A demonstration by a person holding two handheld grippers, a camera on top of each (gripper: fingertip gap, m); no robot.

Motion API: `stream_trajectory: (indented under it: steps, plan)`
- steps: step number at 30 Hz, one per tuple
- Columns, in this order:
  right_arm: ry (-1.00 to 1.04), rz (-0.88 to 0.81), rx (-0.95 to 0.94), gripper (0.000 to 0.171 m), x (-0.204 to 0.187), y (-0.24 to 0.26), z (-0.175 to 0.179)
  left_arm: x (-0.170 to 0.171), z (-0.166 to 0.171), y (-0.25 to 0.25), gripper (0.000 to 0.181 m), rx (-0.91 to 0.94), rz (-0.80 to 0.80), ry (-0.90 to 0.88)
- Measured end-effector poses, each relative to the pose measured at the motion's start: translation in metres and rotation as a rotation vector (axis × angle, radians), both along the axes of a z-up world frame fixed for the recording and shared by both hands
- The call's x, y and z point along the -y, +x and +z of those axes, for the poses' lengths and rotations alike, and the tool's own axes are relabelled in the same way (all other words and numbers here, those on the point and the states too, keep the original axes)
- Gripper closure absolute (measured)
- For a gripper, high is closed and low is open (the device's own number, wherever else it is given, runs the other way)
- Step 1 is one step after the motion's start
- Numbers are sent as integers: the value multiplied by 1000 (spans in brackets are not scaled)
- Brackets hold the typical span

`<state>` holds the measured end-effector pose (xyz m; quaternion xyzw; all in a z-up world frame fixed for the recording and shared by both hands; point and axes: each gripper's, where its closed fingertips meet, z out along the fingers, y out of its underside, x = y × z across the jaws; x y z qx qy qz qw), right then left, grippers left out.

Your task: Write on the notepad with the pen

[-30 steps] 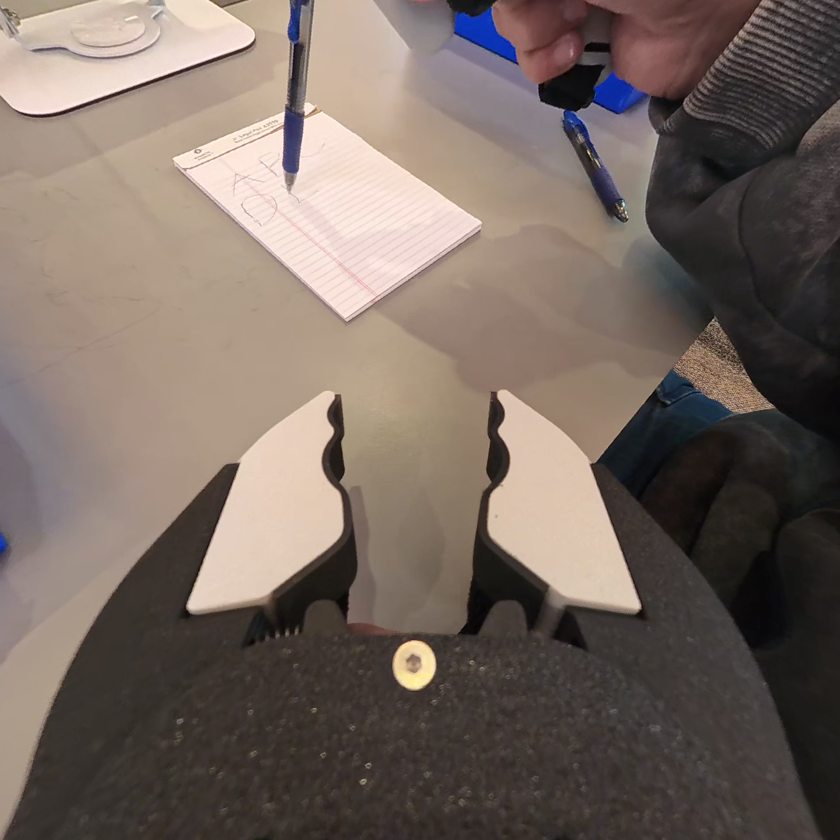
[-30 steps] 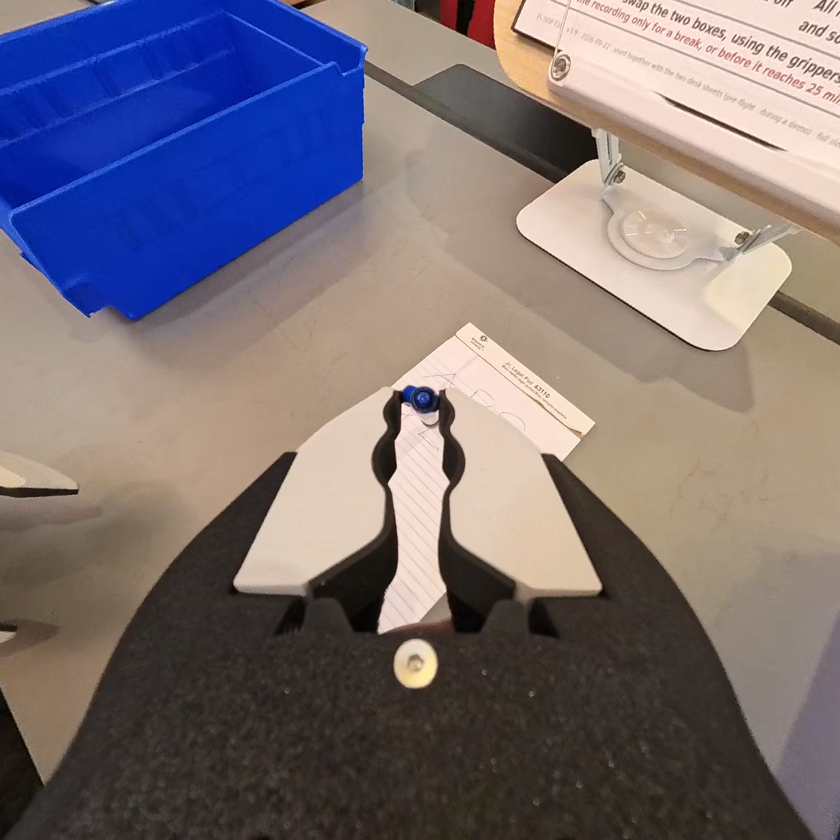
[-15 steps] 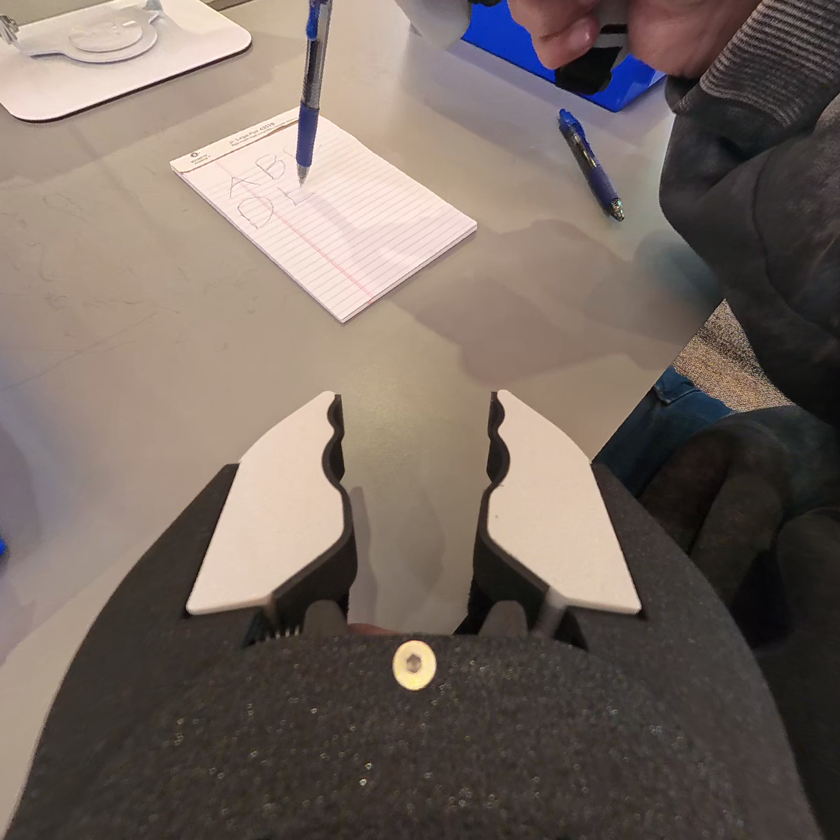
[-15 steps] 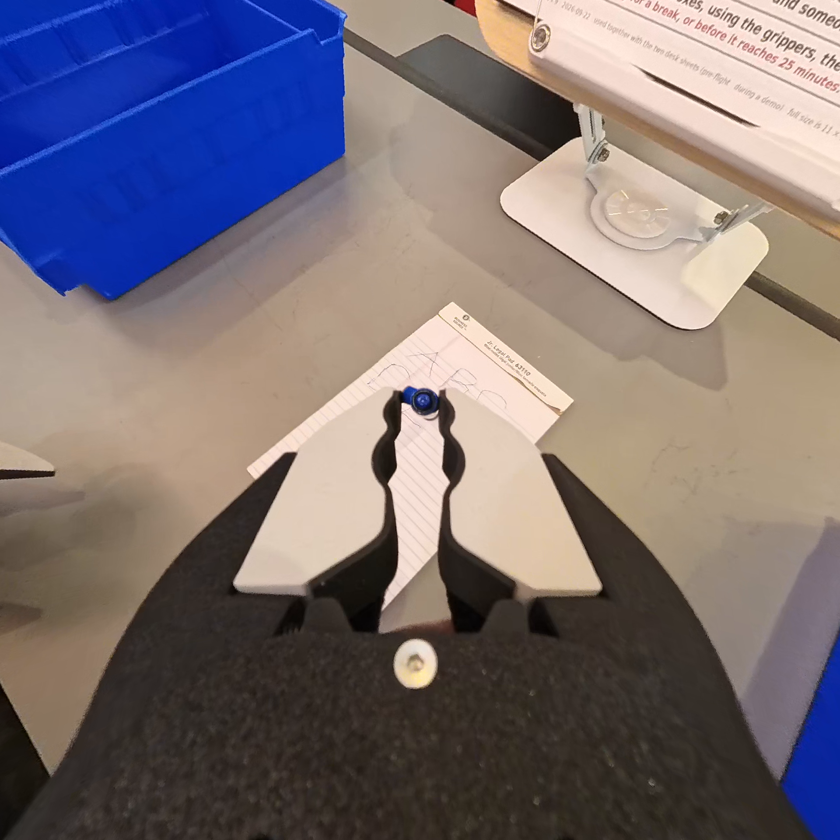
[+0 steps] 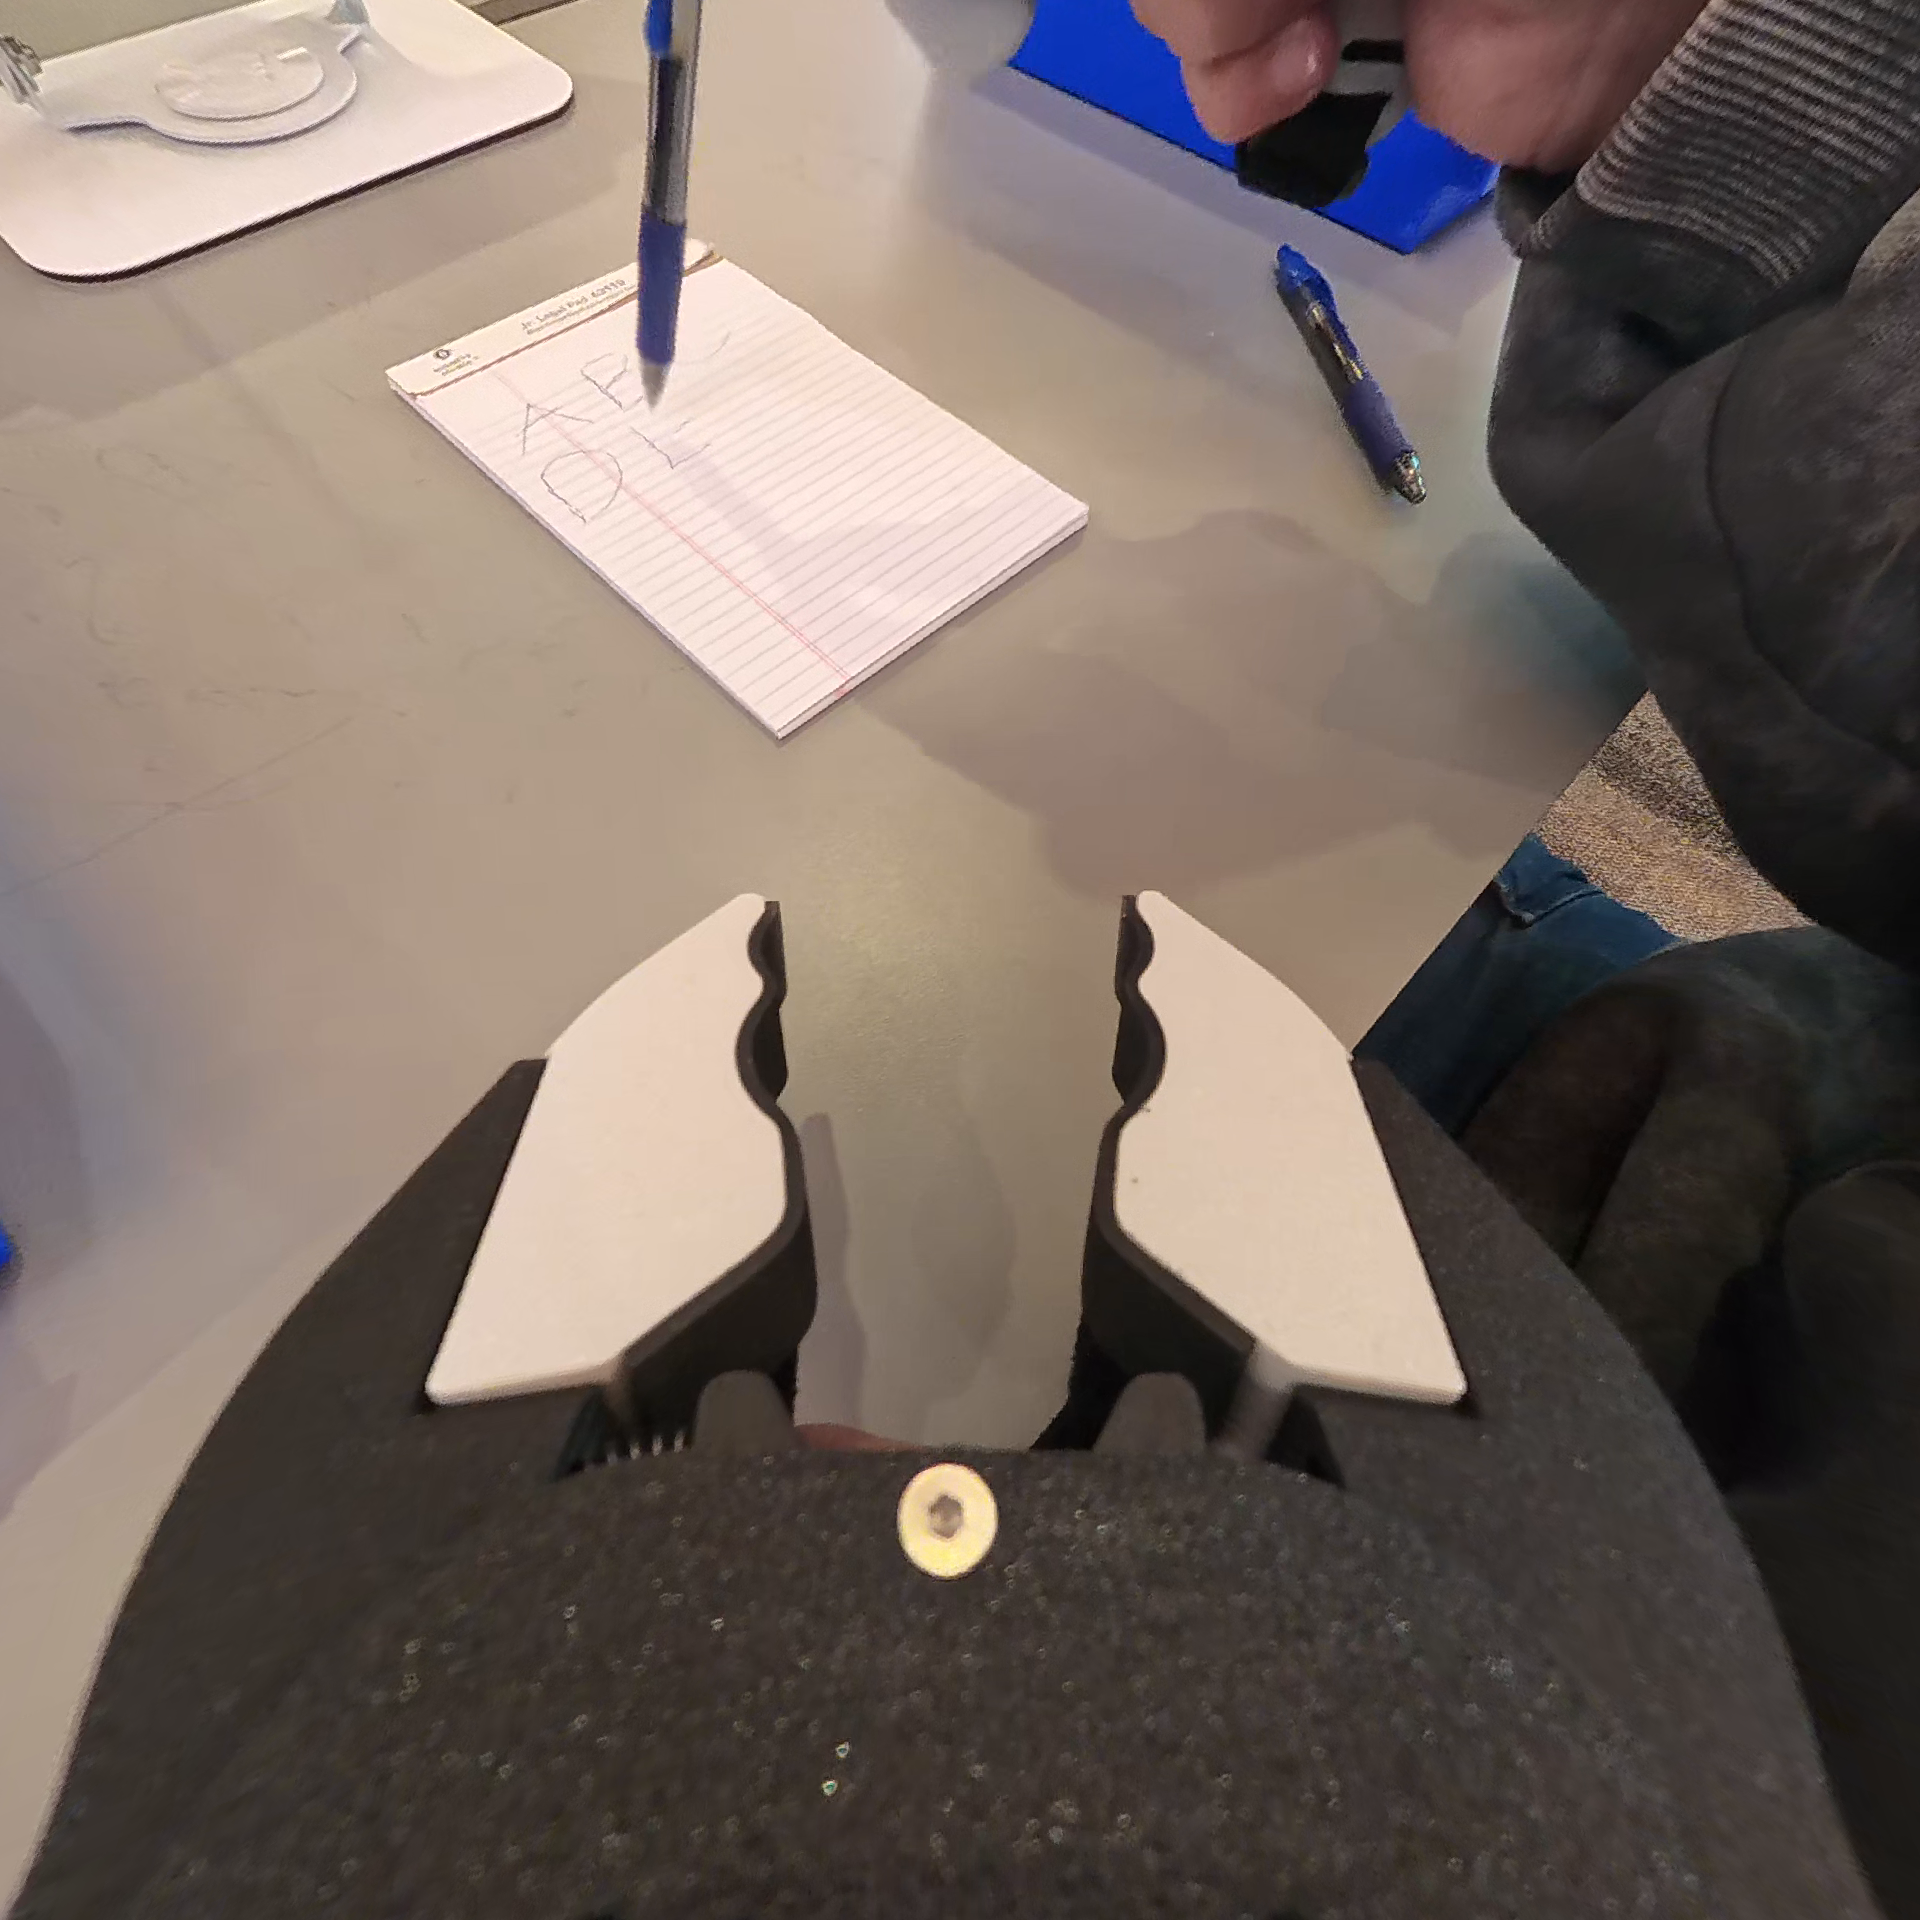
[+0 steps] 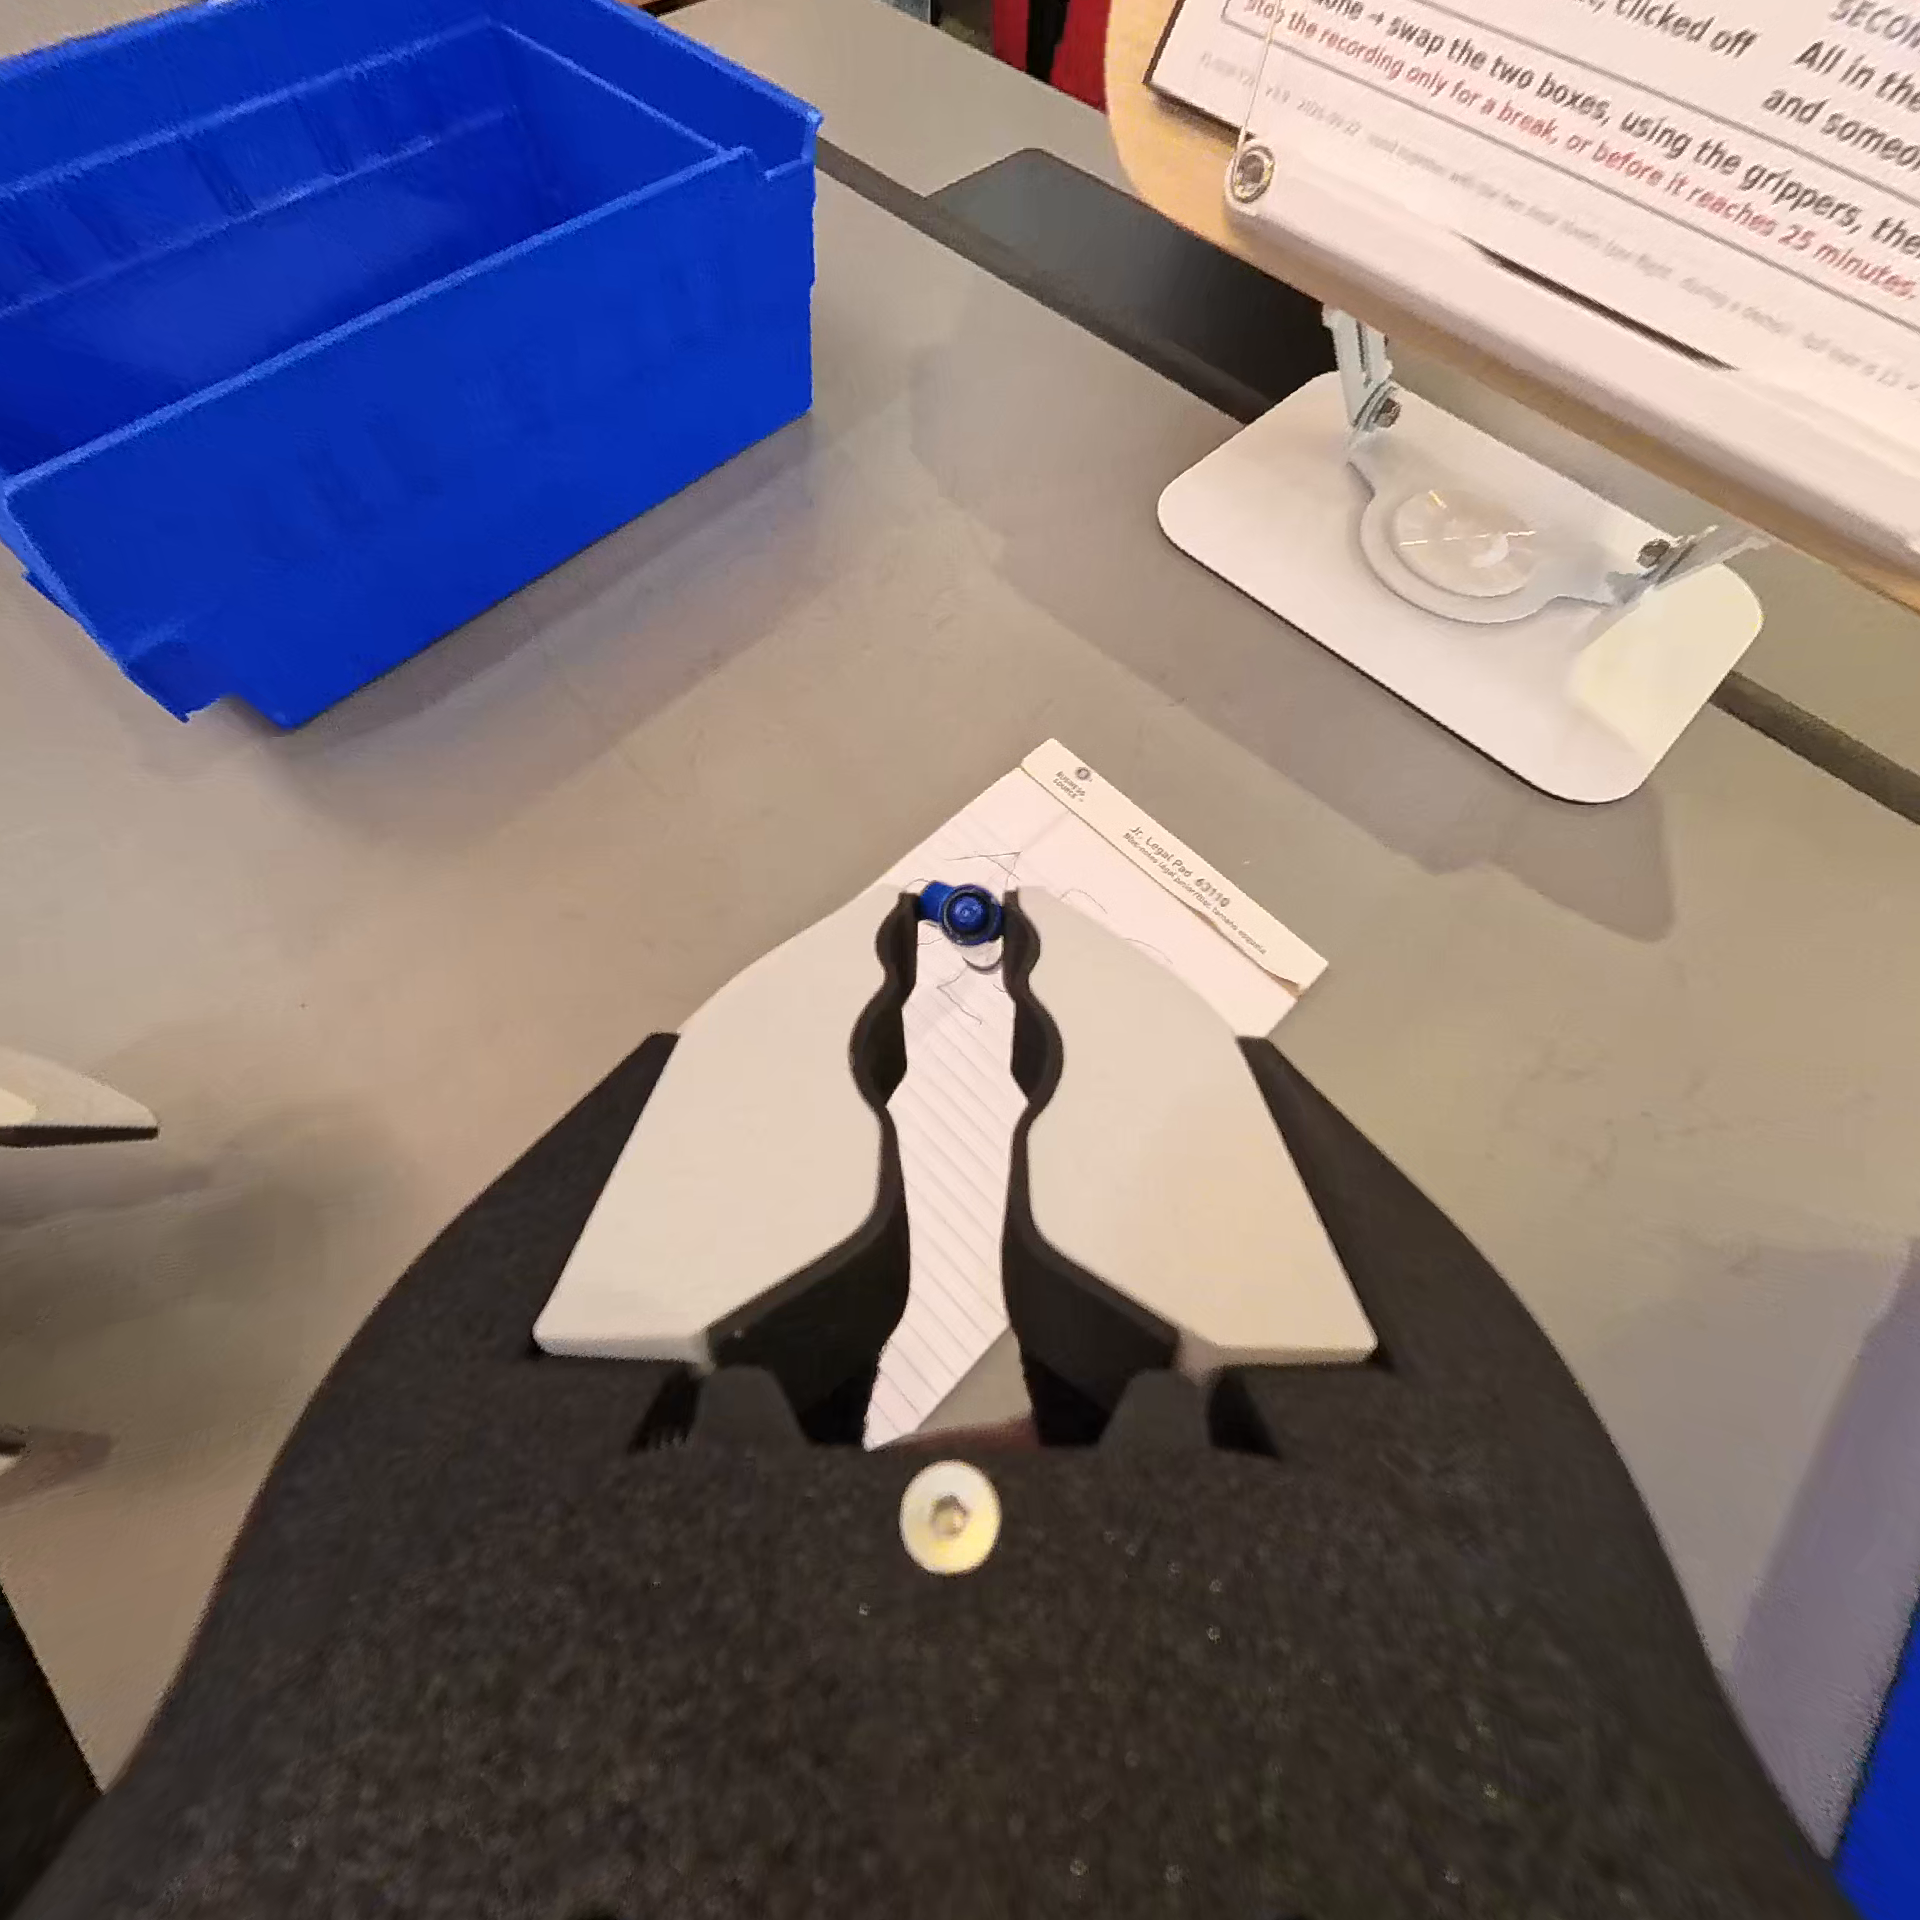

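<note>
A white lined notepad (image 5: 790, 520) lies on the grey table, with pencil-thin letters in two rows near its top. My right gripper (image 6: 964, 914) is shut on a blue pen (image 6: 966, 912), held nearly upright, seen end-on at the fingertips. In the left wrist view the pen (image 5: 663, 249) stands over the pad with its tip just above the first row of letters. The notepad (image 6: 1164, 894) lies under the right gripper. My left gripper (image 5: 948, 914) is open and empty, low over the table, well short of the pad.
A second blue pen (image 5: 1345, 374) lies on the table right of the pad. A blue bin (image 6: 395, 343) stands at the left. A white stand base (image 6: 1455, 582) carries a sign board. A person's hand (image 5: 1455, 73) and dark sleeve are at the right. The gap from one gripper's tips to the other's is roughly 20 cm.
The pen has moved along the pad: a new letter was added in the second row, and the tip is now lifted near the first row. The left gripper stayed still.
</note>
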<state>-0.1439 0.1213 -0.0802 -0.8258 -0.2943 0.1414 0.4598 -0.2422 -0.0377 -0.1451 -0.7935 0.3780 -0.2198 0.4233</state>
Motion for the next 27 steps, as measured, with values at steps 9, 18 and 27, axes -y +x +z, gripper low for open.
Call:
stream_trajectory:
  steps: [9,18,27]
  plan:
    - [-5,-2,9,156,-8,-4,-4,-2,-1,-2,120,4,4,-8]
    - [-31,4,32,156,-8,-3,-6,-2,-1,-2,120,6,4,-11]
    - [-45,-19,53,156,-5,8,-8,0,-2,0,120,-1,-3,-10]
